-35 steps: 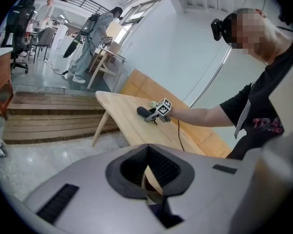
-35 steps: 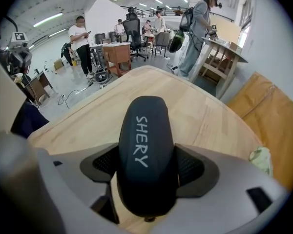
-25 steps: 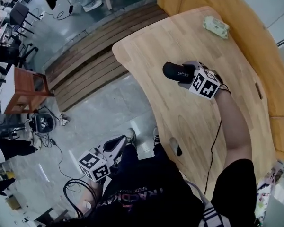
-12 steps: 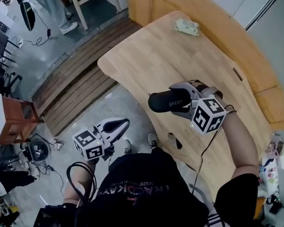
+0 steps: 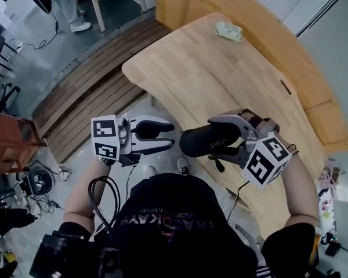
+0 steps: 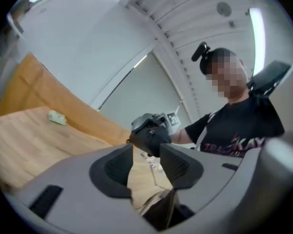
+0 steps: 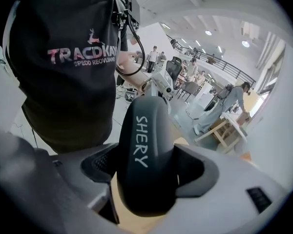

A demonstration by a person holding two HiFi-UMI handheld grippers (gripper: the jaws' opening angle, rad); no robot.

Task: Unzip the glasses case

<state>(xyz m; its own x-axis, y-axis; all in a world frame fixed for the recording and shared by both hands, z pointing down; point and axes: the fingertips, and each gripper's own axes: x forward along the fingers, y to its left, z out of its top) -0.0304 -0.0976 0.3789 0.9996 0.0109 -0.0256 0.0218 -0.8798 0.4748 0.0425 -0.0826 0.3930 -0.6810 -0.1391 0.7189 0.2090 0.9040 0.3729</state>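
The black glasses case [image 5: 207,139] printed "SHERY" is held in the air in front of the person's chest, off the table. My right gripper [image 5: 219,139] is shut on it, its pads pressing the case's sides [image 7: 146,155]. My left gripper [image 5: 171,135] points level at the case's free end from the left, a short gap away. Its jaws are opening with nothing between them. In the left gripper view the left gripper [image 6: 146,156] frames the case's end [image 6: 149,139] just ahead of its fingertips. The zip is not visible.
The curved wooden table [image 5: 220,68] lies ahead and to the right, with a pale green packet [image 5: 228,31] at its far end. Slatted wooden decking [image 5: 87,91] and a brown stool [image 5: 6,149] lie left. Several people stand in the hall [image 7: 224,106].
My right gripper has lifted the case off the table and brought it in front of the chest. My left gripper has risen from beside the legs, turned level towards the case and opened its jaws.
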